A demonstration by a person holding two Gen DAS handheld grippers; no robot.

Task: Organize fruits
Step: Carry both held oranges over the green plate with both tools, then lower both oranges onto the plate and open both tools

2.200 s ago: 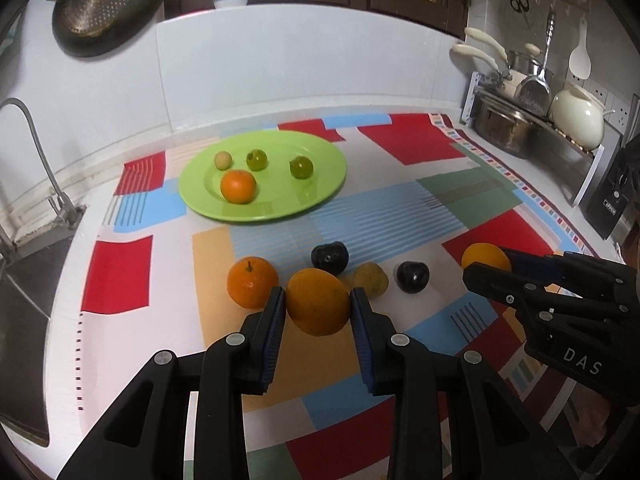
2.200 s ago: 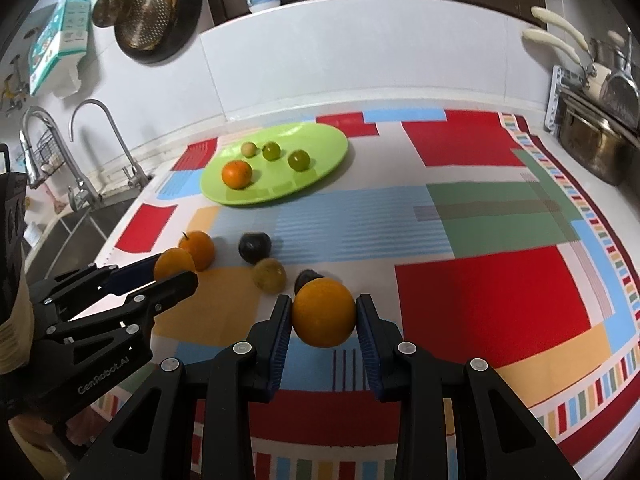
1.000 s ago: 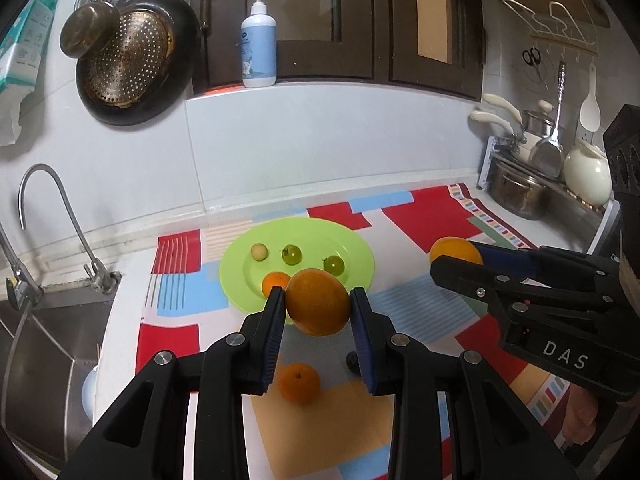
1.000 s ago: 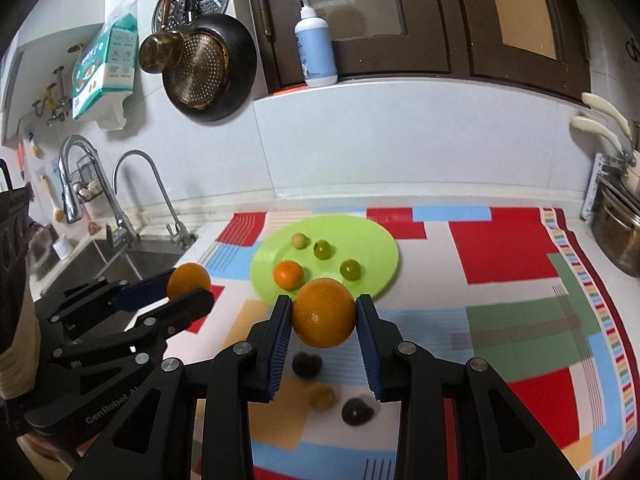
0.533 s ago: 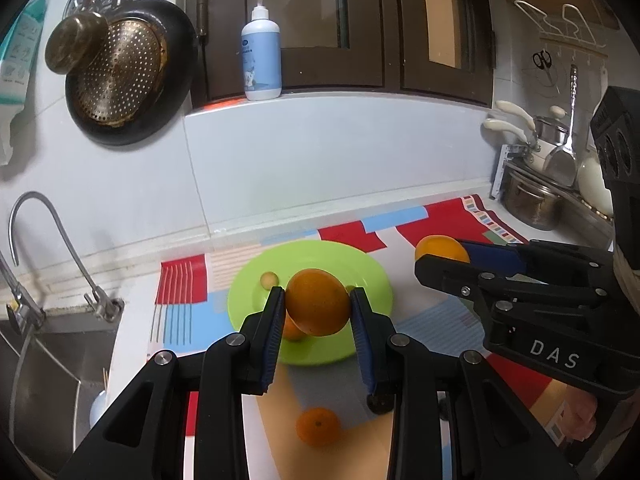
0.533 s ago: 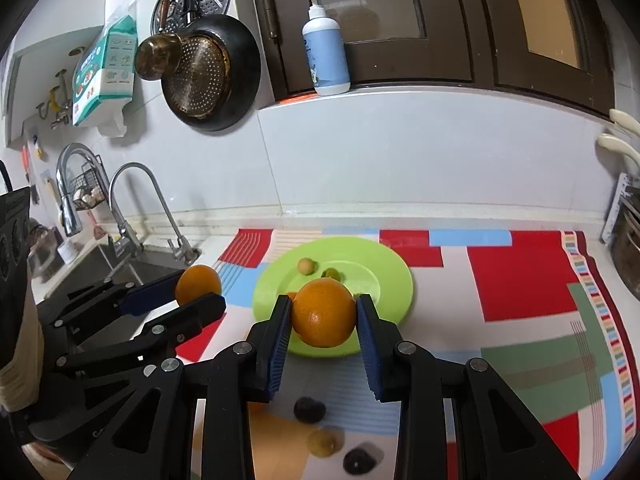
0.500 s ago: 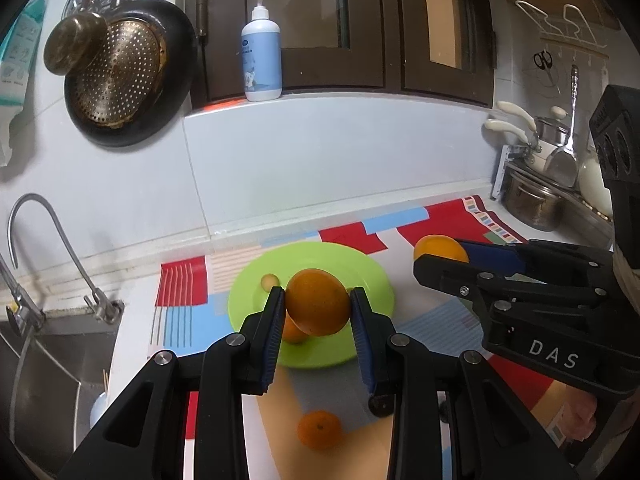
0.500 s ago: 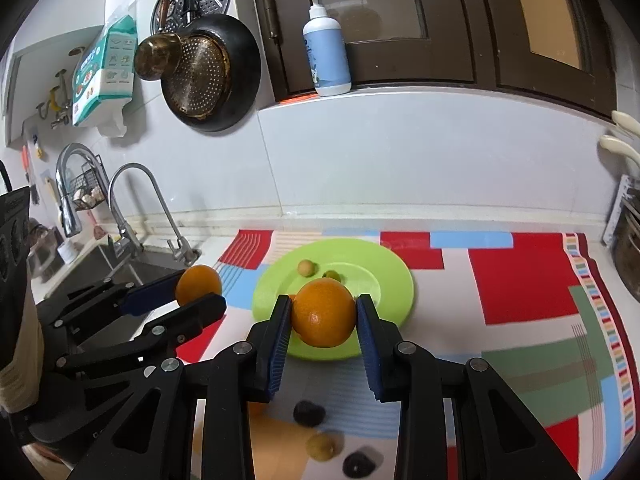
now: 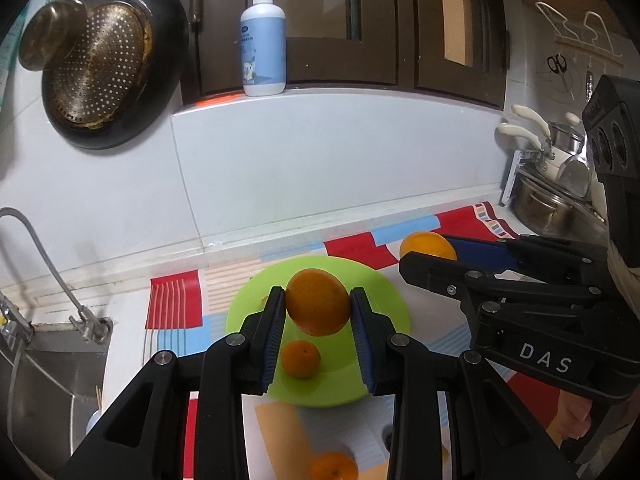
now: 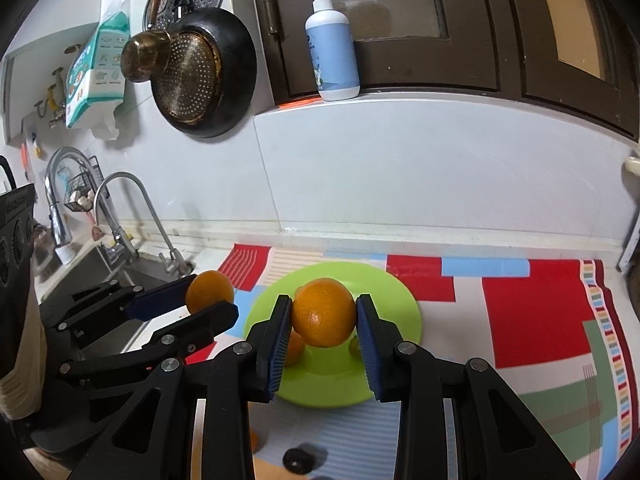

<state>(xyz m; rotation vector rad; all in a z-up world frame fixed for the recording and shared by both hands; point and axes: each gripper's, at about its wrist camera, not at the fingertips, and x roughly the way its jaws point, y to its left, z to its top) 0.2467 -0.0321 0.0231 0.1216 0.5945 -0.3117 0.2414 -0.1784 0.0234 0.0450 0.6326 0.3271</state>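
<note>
My left gripper (image 9: pixel 318 308) is shut on a large orange (image 9: pixel 318 302) and holds it in the air over the near part of the green plate (image 9: pixel 384 292). A small orange (image 9: pixel 301 359) lies on the plate below it. My right gripper (image 10: pixel 323 316) is shut on a second large orange (image 10: pixel 323 312), also above the green plate (image 10: pixel 392 304). Each gripper shows in the other's view, the right one (image 9: pixel 424 252) with its orange (image 9: pixel 428 245) and the left one (image 10: pixel 212 296) with its orange (image 10: pixel 210 286). A small green fruit (image 10: pixel 354 346) peeks out behind the right finger.
A patchwork mat (image 10: pixel 532 320) covers the counter. One orange (image 9: pixel 334 466) and a dark fruit (image 10: pixel 298 460) lie on it near me. A sink with taps (image 10: pixel 120 216) is on the left, pots on a rack (image 9: pixel 544 204) on the right. A pan (image 9: pixel 100 68) and a soap bottle (image 9: pixel 263 40) are on the wall.
Both grippers have carried their oranges forward toward the back wall. The plate now sits right under them, and the loose fruits have slid to the bottom edge of both views.
</note>
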